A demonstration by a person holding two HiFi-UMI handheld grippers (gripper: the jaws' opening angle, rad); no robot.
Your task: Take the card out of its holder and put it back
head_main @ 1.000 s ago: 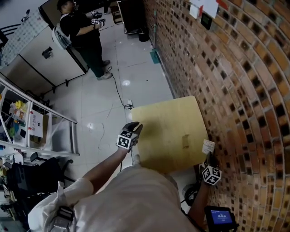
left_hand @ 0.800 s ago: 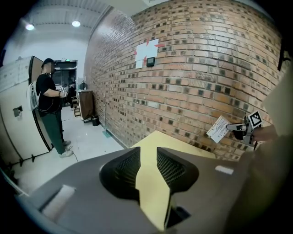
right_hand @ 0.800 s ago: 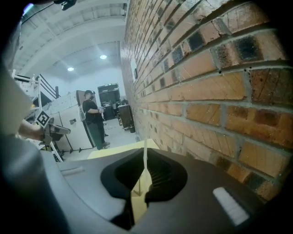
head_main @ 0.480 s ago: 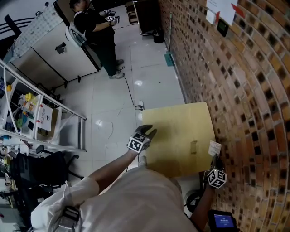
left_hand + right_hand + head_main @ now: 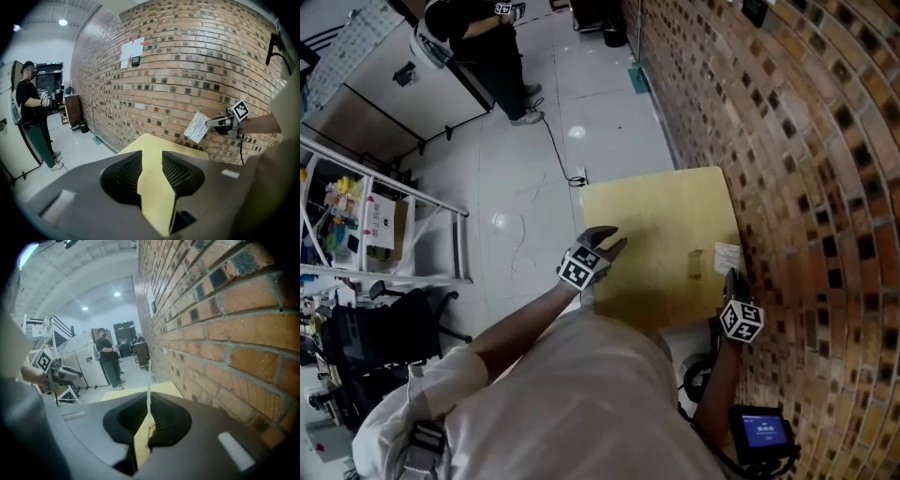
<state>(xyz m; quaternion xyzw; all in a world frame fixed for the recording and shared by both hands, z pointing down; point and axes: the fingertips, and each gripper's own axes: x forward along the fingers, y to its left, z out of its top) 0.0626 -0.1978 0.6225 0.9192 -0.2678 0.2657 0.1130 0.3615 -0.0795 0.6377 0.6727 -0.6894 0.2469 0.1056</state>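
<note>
The head view shows the right gripper (image 5: 732,279) with the card (image 5: 728,257) at the table's (image 5: 647,216) right edge, by the brick wall (image 5: 806,187) and just right of the holder (image 5: 695,264) standing on the table. The right gripper view alone shows the card edge-on, pinched between the jaws. The left gripper view shows the card raised above the table. The left gripper (image 5: 612,244) is at the table's near left, jaws apart and empty. A person (image 5: 478,37) stands far left.

Pale, possibly cream shirt (image 5: 581,403), dark grey left tool (image 5: 612,244), matching right tool (image 5: 730,278), black-and-white square-marker cube (image 5: 578,271) on each
</note>
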